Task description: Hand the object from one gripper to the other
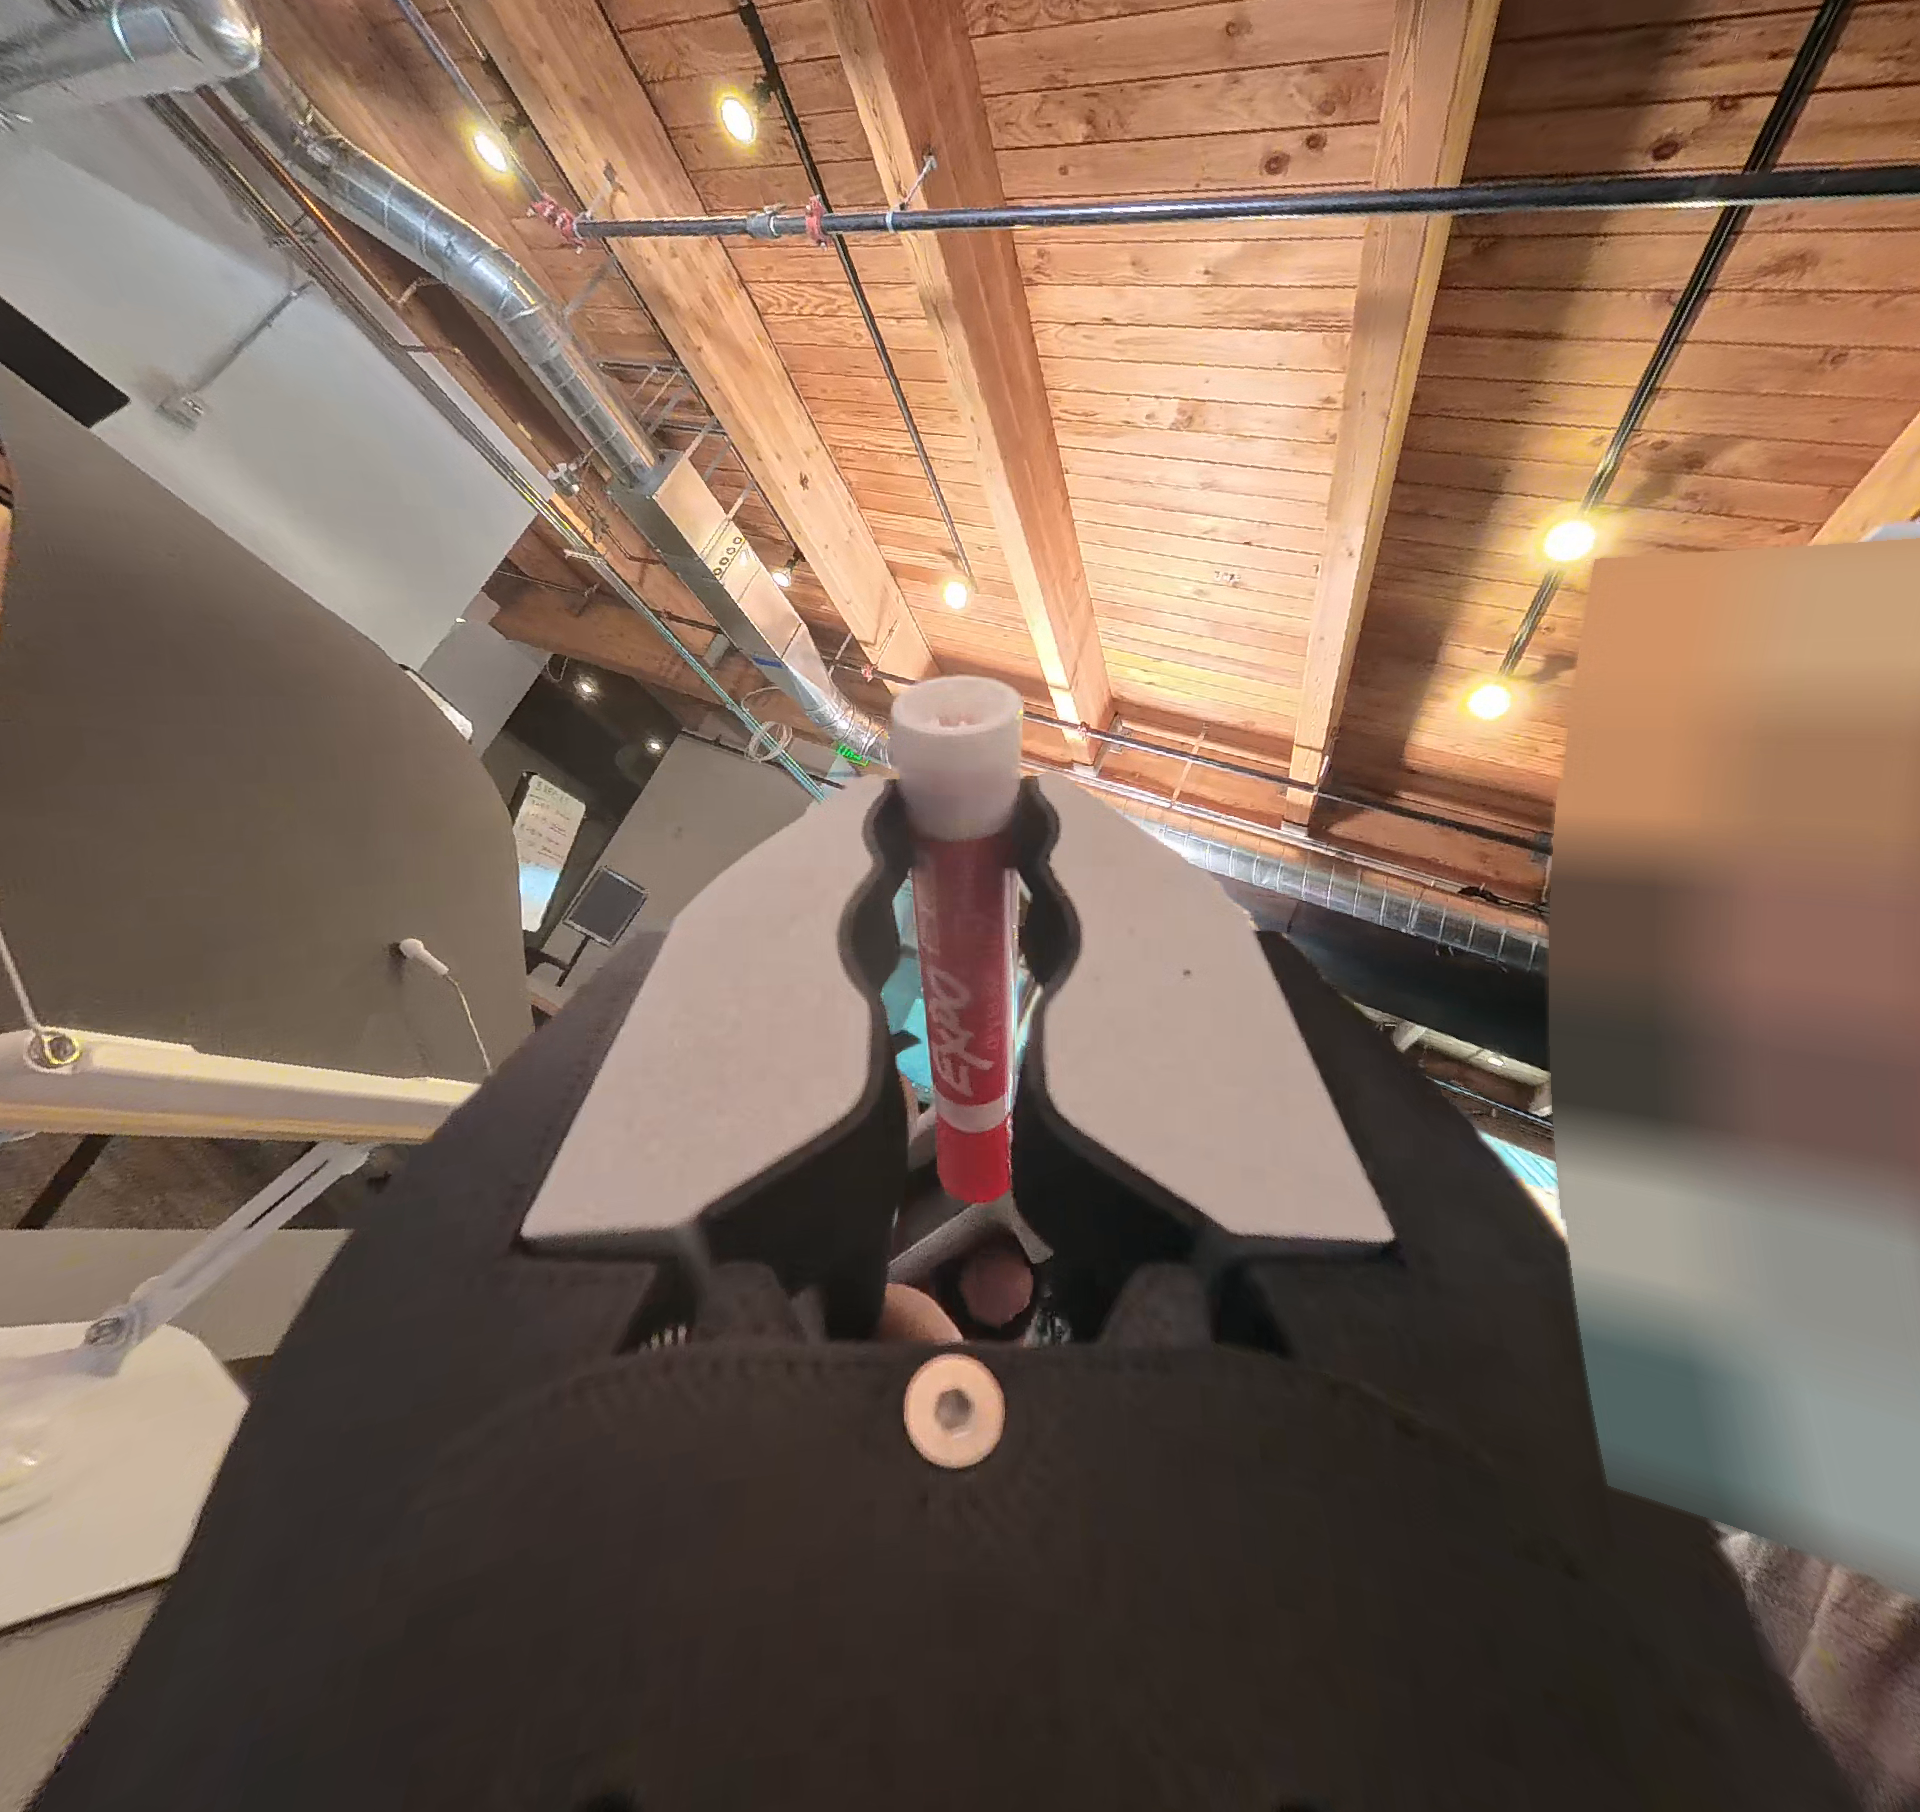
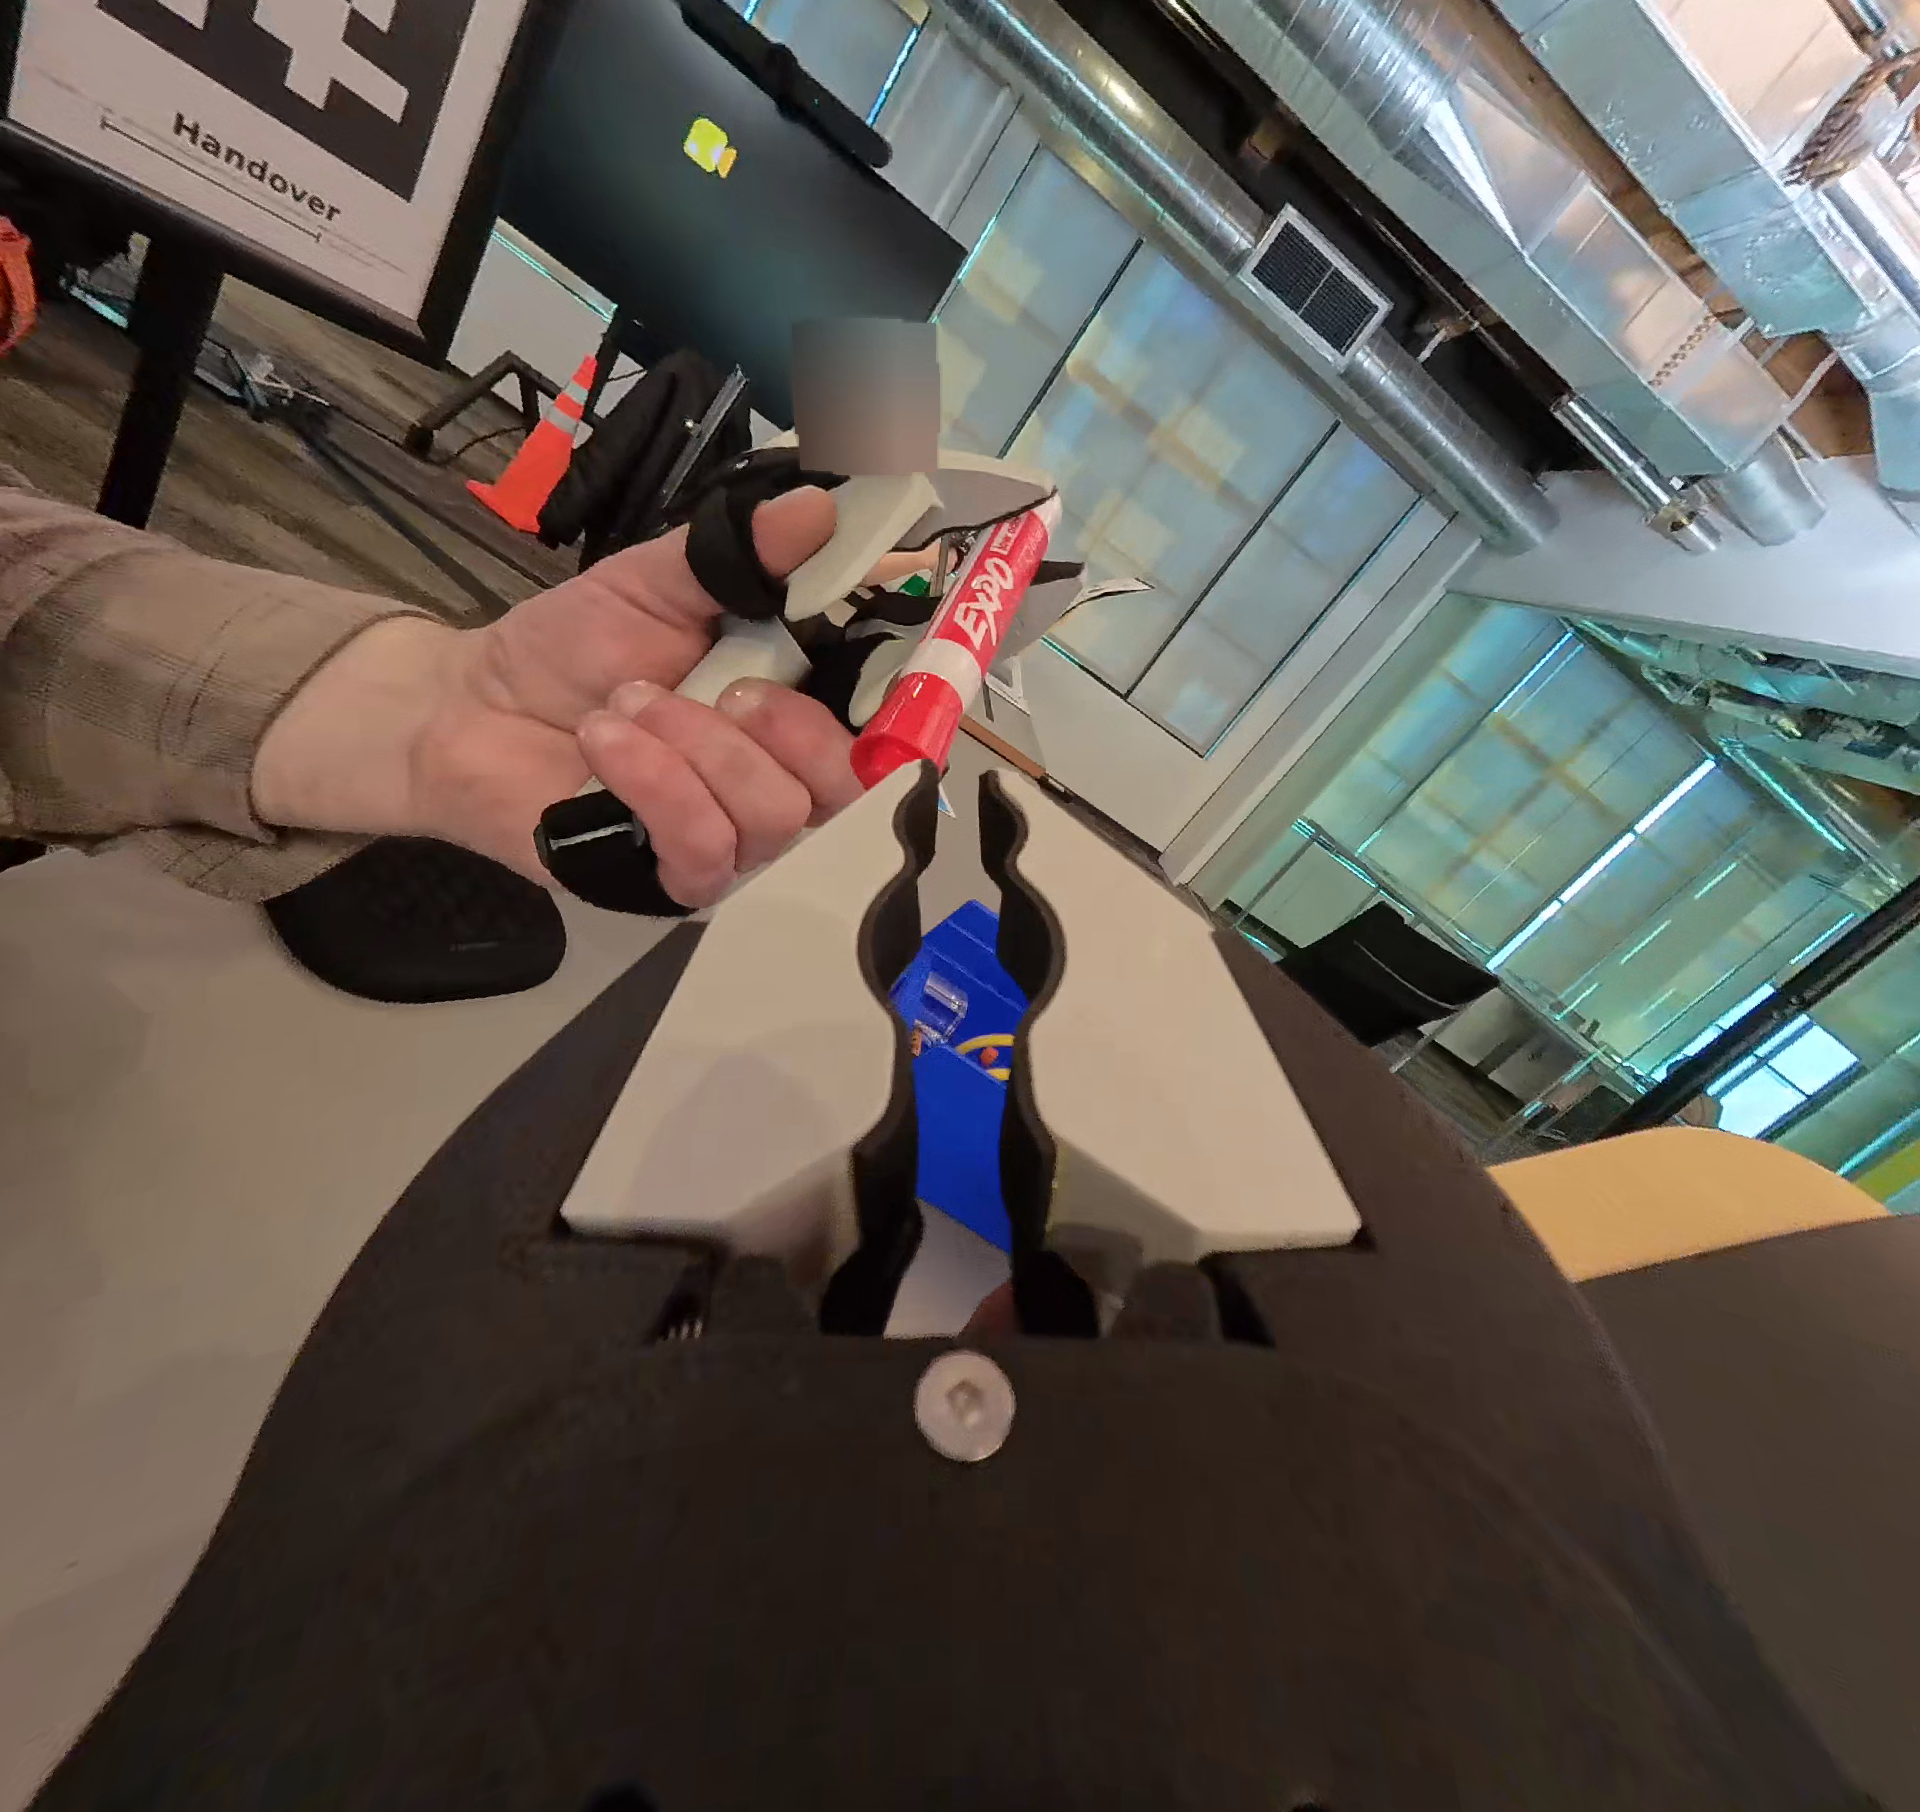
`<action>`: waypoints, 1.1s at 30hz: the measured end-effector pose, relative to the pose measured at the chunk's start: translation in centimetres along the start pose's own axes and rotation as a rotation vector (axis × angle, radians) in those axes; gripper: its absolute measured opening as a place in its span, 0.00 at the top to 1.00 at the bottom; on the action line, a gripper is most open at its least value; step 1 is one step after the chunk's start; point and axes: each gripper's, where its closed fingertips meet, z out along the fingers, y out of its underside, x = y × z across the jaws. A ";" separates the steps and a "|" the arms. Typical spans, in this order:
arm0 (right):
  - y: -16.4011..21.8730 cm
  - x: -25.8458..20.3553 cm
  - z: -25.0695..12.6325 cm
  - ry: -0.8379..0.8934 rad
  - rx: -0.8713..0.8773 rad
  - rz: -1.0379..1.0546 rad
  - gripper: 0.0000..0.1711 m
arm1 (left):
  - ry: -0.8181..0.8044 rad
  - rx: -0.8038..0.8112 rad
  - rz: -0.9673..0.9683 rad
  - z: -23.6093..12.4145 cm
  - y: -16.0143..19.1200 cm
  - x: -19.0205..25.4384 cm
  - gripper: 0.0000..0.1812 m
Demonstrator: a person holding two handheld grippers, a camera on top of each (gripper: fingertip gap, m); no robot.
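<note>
L gripper (image 1: 958,806) points up at wood ceiling (image 1: 1195,328), jaws clamped on red marker (image 1: 966,1014) near its white end (image 1: 954,754), which sticks out past the tips. Capped red end hangs back toward cam. Metal duct (image 1: 468,266) far left, black pipe (image 1: 1247,209) across ceiling.

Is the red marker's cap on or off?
On: the red cap covers the lower end of the marker held in the left gripper.

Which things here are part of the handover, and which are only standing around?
Part of the job:
- marker
- left gripper, shut on the marker
- right gripper, empty, tips just under the marker's red cap

Only standing around:
- blue box
- orange cone
- black mouse
- sign
</note>
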 end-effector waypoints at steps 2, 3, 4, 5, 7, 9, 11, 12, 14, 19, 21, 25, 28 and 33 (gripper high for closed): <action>0.3 -0.2 0.2 -0.008 -0.018 -0.011 0.97 | 0.003 0.006 -0.014 0.0 -0.1 0.1 0.89; 0.4 -0.2 0.2 -0.004 -0.020 -0.014 0.97 | 0.006 0.005 -0.021 0.1 0.0 0.1 0.89; 0.3 -0.2 0.2 -0.004 -0.013 -0.010 0.98 | 0.009 -0.001 -0.022 0.1 0.1 0.2 0.89; 0.1 -0.3 0.2 -0.005 -0.005 -0.010 0.98 | 0.012 -0.001 -0.021 0.2 0.1 0.3 0.89; -0.1 -0.4 0.3 -0.006 0.003 -0.022 0.98 | 0.018 0.006 -0.033 0.2 0.0 0.5 0.89; -0.3 -0.5 0.3 -0.007 0.015 -0.024 1.00 | 0.020 0.008 -0.035 0.2 -0.1 0.6 0.89; -0.4 -0.7 0.5 -0.011 0.029 -0.024 1.00 | 0.014 0.008 -0.048 0.2 -0.2 0.5 0.89; -0.4 -0.8 0.6 -0.015 0.032 -0.019 1.00 | 0.009 0.009 -0.051 0.2 -0.3 0.4 0.89; -0.3 -1.3 0.9 -0.037 0.030 -0.016 1.00 | 0.010 0.006 -0.055 0.1 -0.3 0.5 0.89; -0.2 -1.1 1.4 -0.013 0.029 0.022 1.00 | -0.002 0.037 -0.051 -0.1 -1.1 0.4 0.89; 0.2 -0.9 1.1 -0.034 0.015 0.091 0.98 | 0.002 0.048 -0.045 -0.2 -1.5 0.5 0.89; 0.5 -1.3 0.8 -0.117 0.011 0.220 0.90 | 0.005 0.048 -0.015 -0.1 -1.9 0.8 0.89; 0.5 -1.9 1.4 -0.137 0.004 0.237 0.91 | 0.010 0.046 0.000 0.0 -1.7 1.0 0.89; -0.1 -1.5 1.7 -0.120 0.029 0.305 0.93 | 0.005 0.047 0.016 0.0 -1.6 1.0 0.89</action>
